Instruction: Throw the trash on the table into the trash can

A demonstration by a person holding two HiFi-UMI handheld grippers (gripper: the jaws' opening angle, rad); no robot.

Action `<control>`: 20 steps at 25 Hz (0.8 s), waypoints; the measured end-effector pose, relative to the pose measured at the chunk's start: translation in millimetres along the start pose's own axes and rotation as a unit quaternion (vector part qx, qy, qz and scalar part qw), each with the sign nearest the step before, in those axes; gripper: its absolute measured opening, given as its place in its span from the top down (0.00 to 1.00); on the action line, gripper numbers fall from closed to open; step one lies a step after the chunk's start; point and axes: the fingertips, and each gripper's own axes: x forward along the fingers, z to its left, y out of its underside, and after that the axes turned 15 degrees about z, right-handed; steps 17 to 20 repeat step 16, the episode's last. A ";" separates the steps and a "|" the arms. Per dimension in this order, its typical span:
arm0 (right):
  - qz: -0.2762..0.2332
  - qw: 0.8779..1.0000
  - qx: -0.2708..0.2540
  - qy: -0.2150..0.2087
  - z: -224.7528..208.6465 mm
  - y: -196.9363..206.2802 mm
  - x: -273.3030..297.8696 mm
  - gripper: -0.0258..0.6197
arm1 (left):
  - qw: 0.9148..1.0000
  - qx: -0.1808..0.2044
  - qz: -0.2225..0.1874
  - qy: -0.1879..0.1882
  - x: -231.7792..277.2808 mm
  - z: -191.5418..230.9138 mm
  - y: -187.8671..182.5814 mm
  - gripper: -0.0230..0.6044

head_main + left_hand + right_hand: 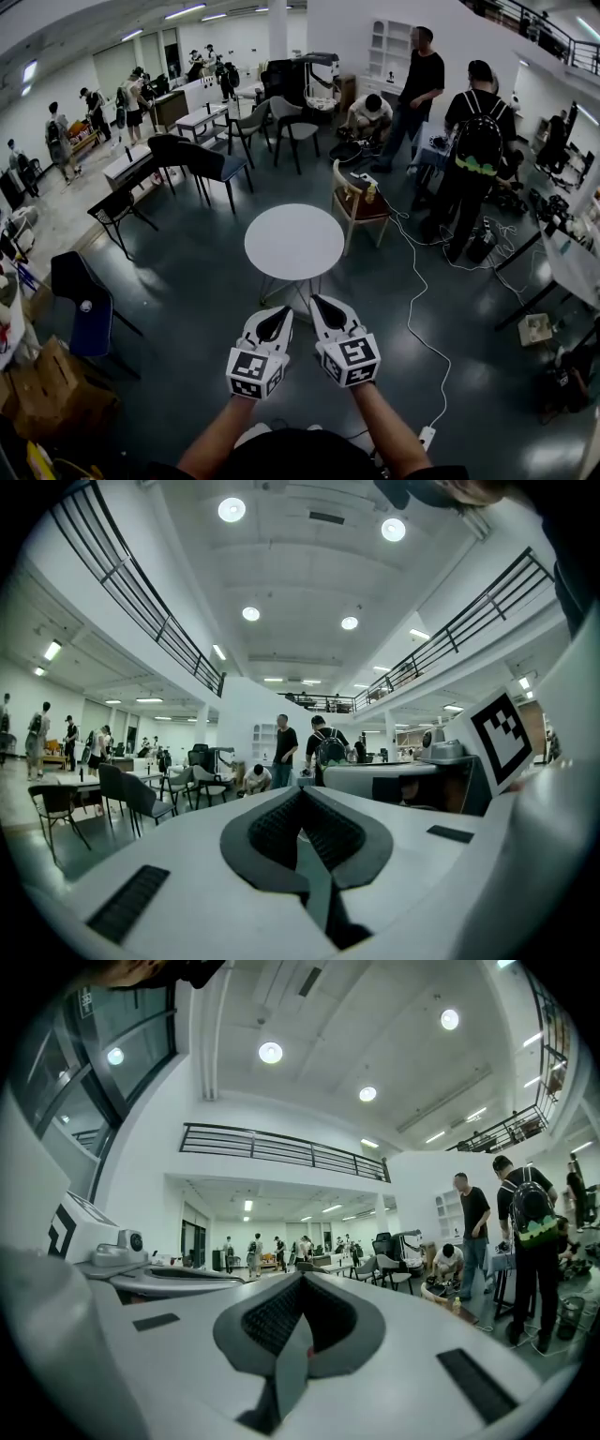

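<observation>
In the head view my two white grippers are held side by side over the dark floor, both pointing at a round white table (pixel 293 241) just ahead. The left gripper (pixel 278 313) has its jaws together with nothing between them, and so does the right gripper (pixel 319 303). The table top looks plain white from here, and I can make out no trash on it. In the left gripper view the left gripper (pixel 302 794) has its dark pads meeting. The right gripper view shows the right gripper (pixel 302 1279) the same. No trash can shows in any view.
A wooden chair (pixel 361 202) with things on it stands behind the table. A white cable (pixel 417 300) runs across the floor to a power strip (pixel 427 437) at my right. A blue chair (pixel 84 305) and cardboard boxes (pixel 52 389) are at left. People (pixel 473 159) stand at back right.
</observation>
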 end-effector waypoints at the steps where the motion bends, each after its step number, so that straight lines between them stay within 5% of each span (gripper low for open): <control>1: 0.000 1.000 0.000 0.000 1.3 0.5 0.0 0.93 | 1.000 0.000 0.000 0.001 -0.9 -0.2 0.6 0.94; 20: -0.002 1.000 0.004 0.001 22.8 6.3 -4.9 0.93 | 1.000 -0.017 -0.013 0.010 -24.6 1.9 3.1 0.94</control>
